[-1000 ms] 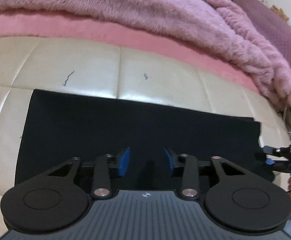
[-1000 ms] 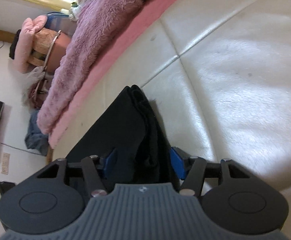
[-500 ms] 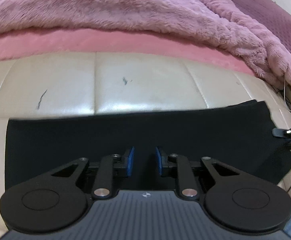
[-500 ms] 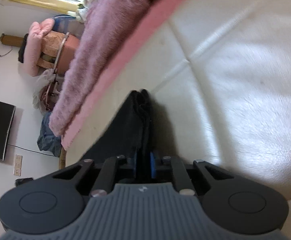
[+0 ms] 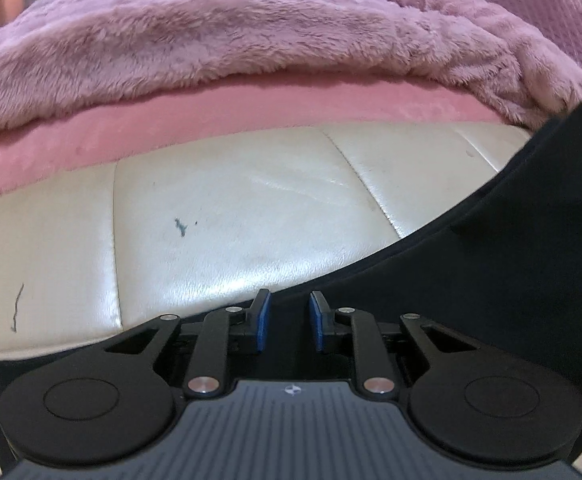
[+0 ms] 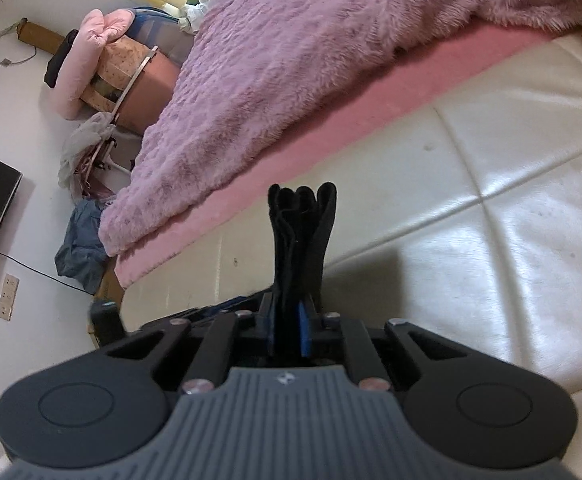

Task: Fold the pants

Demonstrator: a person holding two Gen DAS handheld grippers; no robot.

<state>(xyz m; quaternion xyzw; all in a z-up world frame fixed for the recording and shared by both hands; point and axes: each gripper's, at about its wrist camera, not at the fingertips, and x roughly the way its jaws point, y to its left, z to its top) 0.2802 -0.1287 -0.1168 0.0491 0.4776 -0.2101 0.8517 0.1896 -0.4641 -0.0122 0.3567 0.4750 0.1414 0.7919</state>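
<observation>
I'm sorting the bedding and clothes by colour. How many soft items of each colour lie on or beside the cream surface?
Black: 1, the pants
Purple: 1, the fuzzy blanket
Pink: 1, the sheet
Total: 3

Left hand-held gripper [image 5: 287,322]: pitched steeply downward, blue pads [image 5: 262,322] parted by a narrow gap with dark cloth lying between them, contact not discernible. Right hand-held gripper [image 6: 291,330]: angled downward, jaws closed tight on a bunched edge of black pants [image 6: 301,236], which stands up past the fingertips.
</observation>
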